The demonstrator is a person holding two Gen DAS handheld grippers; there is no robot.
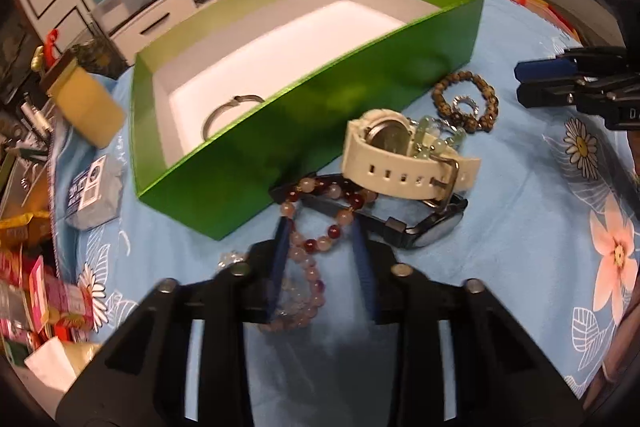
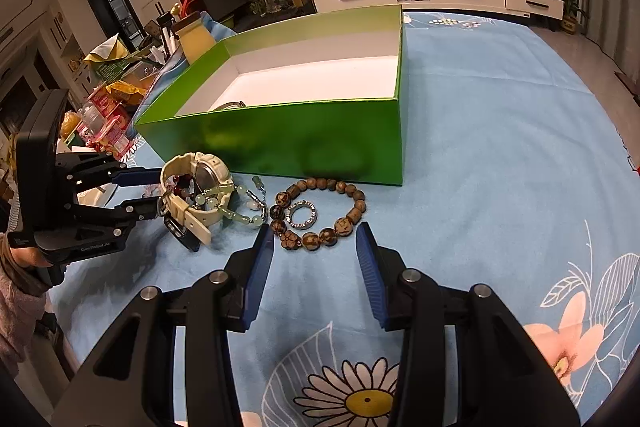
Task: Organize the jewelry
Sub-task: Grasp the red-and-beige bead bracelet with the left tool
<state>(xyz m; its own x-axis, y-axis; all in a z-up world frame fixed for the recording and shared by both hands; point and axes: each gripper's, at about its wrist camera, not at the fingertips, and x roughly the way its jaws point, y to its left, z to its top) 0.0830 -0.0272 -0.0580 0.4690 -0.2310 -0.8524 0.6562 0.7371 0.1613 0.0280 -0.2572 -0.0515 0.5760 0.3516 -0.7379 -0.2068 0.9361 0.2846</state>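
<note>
My left gripper is open, its blue fingers either side of a pink-and-red bead bracelet on the blue cloth. Just beyond lie a white watch, a black watch and a pale green bead bracelet. In the right wrist view my right gripper stands open, just short of a brown bead bracelet with a silver ring inside it. The green box behind holds a silver bangle. My left gripper shows at the left, beside the white watch.
Snack packets and a yellow jar crowd the table's left edge. A small grey packet lies left of the green box. Bare floral cloth stretches to the right of the box. A white cabinet stands beyond the table.
</note>
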